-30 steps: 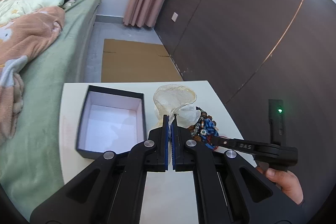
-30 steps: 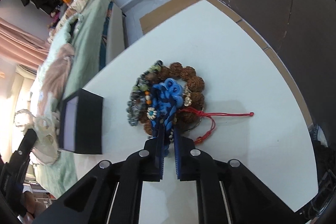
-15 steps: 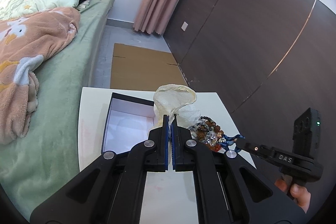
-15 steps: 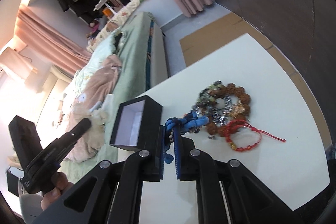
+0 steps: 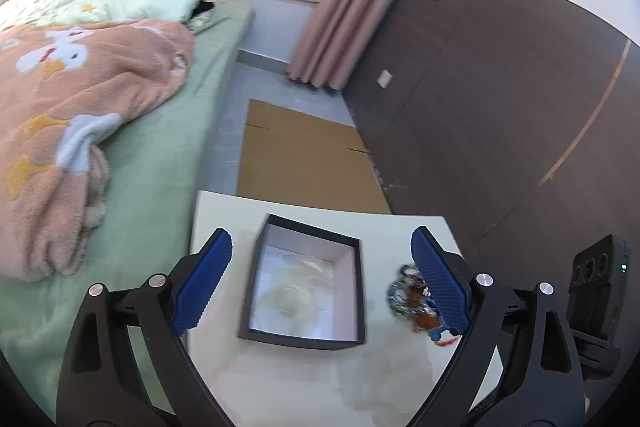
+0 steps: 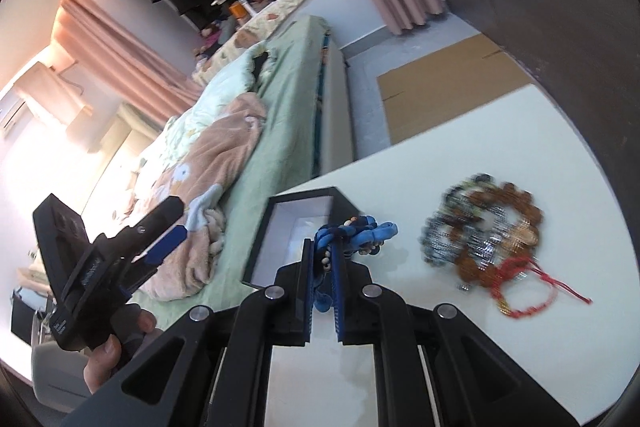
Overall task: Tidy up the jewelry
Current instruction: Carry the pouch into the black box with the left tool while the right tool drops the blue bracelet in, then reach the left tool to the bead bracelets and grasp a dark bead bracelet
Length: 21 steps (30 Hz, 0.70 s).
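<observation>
A black jewelry box with a white inside stands open on the white table. A pale, see-through pouch lies blurred inside it. My left gripper is open wide above the box and holds nothing. My right gripper is shut on a blue braided bracelet, held above the table beside the box. A pile of bead bracelets and a red cord bracelet lie on the table to the right; the pile also shows in the left wrist view.
A bed with green sheet and pink blanket runs along the table's left side. A flat cardboard sheet lies on the floor beyond the table. A dark wall panel stands to the right.
My left gripper has opened and let go of the pale pouch, which now lies in the box. My right gripper has lifted the blue bracelet further from the pile, toward the box.
</observation>
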Tool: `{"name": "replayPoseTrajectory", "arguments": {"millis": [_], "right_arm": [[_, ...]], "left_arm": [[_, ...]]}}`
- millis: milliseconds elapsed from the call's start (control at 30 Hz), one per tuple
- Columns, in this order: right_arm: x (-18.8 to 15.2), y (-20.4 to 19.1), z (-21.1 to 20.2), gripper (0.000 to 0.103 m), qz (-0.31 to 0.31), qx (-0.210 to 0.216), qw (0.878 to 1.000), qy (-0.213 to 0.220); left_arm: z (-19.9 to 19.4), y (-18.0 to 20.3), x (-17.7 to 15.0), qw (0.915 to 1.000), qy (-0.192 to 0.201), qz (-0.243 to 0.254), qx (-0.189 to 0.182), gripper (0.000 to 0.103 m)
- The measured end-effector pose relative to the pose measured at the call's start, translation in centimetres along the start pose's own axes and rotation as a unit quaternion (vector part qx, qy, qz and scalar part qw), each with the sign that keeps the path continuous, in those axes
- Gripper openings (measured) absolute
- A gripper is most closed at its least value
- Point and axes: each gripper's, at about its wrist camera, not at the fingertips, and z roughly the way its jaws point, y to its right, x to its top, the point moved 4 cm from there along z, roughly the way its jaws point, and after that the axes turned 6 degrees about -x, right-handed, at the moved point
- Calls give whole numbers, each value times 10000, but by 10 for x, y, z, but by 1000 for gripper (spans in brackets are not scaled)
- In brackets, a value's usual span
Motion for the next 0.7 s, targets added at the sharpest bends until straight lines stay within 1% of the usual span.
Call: {"name": "replayPoseTrajectory", "arguments": {"millis": [167,200,233,267,300,333,367,400,500,567,700], "right_arm": [[4,-28,14,8,-229,273,9994,41],[5,-36,18,9,-236,417,9988,61],[6,-39,21,12,-206,508,9985,74],[6,-42,27,13,-164,569,9982,50],[6,-42,31,26,-142,555,9984,-20],[4,-39,34,67,-97,479,9988,-62],[4,-32,32,83,-16,285,9996,43],[5,-27,27,87,17,154,9997,178],[10,-15,12,85,107,86,9995,300],[11,-6,2,85,152,-105,9991,370],[4,17,-11,86,334,-423,9982,277]], "left_arm": [[-5,-17,5,9998,20,-147,140,92],[-7,-19,5,9997,27,-169,149,92],[-8,-22,6,9997,34,-200,150,93],[-9,-23,7,9997,43,-210,148,93],[-10,-24,7,9996,56,-213,153,94],[-11,-24,6,9996,58,-211,158,94],[-11,-24,6,9997,43,-203,157,94],[-11,-24,5,9997,23,-193,153,94],[-12,-22,3,9998,-30,-141,144,94],[-12,-20,3,9998,-34,-119,130,94],[-10,-12,-4,9999,-106,-23,116,94]]}}
